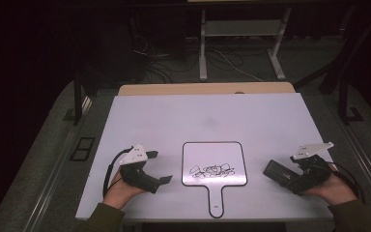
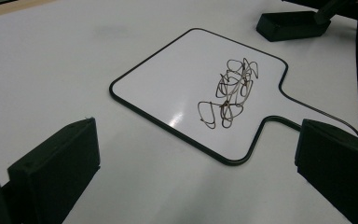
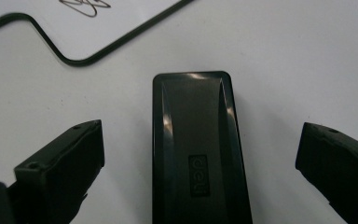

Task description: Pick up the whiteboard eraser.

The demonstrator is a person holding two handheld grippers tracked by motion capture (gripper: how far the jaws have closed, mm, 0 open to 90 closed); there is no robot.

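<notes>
Eraser (image 3: pixel 196 154), black, flat on white table (image 1: pixel 164 121), right of paddle whiteboard (image 1: pixel 214 163), well apart from its edge. Sits between jaws of right gripper (image 3: pixel 200 163); jaws spread wide, clear gap on both sides, no contact. Same in high view: right gripper (image 1: pixel 290 176) just behind eraser (image 1: pixel 276 173), held low by right hand (image 1: pixel 335 187).

Left gripper (image 2: pixel 191 172) also wide open, nothing between jaws, aimed at whiteboard (image 2: pixel 168 88) from its left side; handle end of board lies near far jaw, not touching. Left hand (image 1: pixel 121 191) rests it on table.

Whiteboard carries dark scribble (image 1: pixel 212 170) across lower half; handle points toward person.
</notes>
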